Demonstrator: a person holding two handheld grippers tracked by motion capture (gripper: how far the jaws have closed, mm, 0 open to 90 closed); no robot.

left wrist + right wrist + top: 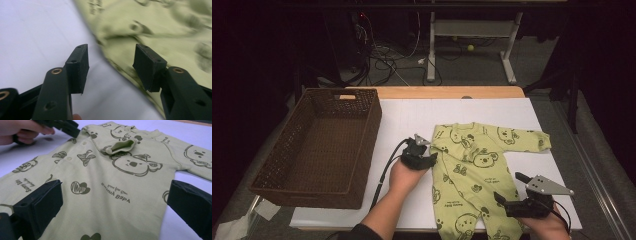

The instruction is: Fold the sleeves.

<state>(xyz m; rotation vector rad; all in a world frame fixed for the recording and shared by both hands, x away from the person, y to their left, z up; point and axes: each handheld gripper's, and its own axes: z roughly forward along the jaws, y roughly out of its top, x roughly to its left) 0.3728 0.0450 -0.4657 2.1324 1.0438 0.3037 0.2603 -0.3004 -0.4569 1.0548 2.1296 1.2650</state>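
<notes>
Garment: the pale green cotton baby romper with bear prints (472, 170) lies flat on the white table sheet (412, 120), right of the brown wicker basket (319, 145).
Handling: soft and light, you'd judge; pinch a folded edge.
Left gripper (424, 150): jaws apart, holding nothing, at the romper's left shoulder.
Right gripper (508, 187): jaws wide, empty, over its lower leg.
Room: bare sheet between romper and basket.

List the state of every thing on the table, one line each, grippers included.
Green baby suit: lies flat on the white sheet, one sleeve folded in over the chest, the other spread out.
Wicker basket: upright, empty.
Left gripper: open, at the suit's edge, nothing between its pads.
Right gripper: open, jaws wide over the suit's lower part, not gripping.
</notes>
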